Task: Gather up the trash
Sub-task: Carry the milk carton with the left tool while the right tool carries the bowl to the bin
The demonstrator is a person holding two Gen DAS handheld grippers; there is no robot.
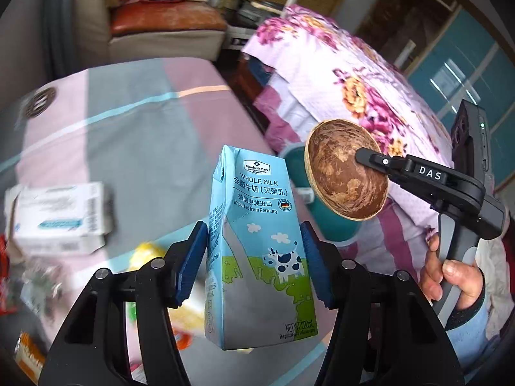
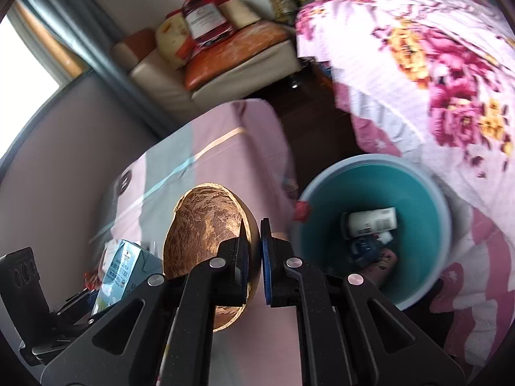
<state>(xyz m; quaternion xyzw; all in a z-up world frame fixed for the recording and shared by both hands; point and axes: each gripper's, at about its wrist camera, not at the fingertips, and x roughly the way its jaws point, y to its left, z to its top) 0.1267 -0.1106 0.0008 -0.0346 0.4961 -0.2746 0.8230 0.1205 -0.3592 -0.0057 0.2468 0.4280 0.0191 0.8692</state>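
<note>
My left gripper (image 1: 253, 244) is shut on a blue whole-milk carton (image 1: 248, 193), held upright between the blue pads (image 1: 193, 257). To its right, a hand (image 1: 450, 276) holds my right gripper (image 1: 363, 156), which pinches the rim of a brown half coconut shell (image 1: 334, 180). In the right wrist view the right gripper (image 2: 254, 228) is shut on the shell (image 2: 206, 225), one pad inside and one outside. A teal bin (image 2: 370, 160) stands on the floor just right of the shell, with a white bottle (image 2: 370, 222) and other trash inside. The carton (image 2: 119, 267) shows at lower left.
The table's pink and grey cloth (image 1: 128, 135) carries a white box (image 1: 58, 218), a yellow wrapper (image 1: 148, 251) and blurred snack packets at the left edge. A floral quilt (image 1: 354, 80) lies beyond the bin. A sofa (image 1: 161, 29) stands behind the table.
</note>
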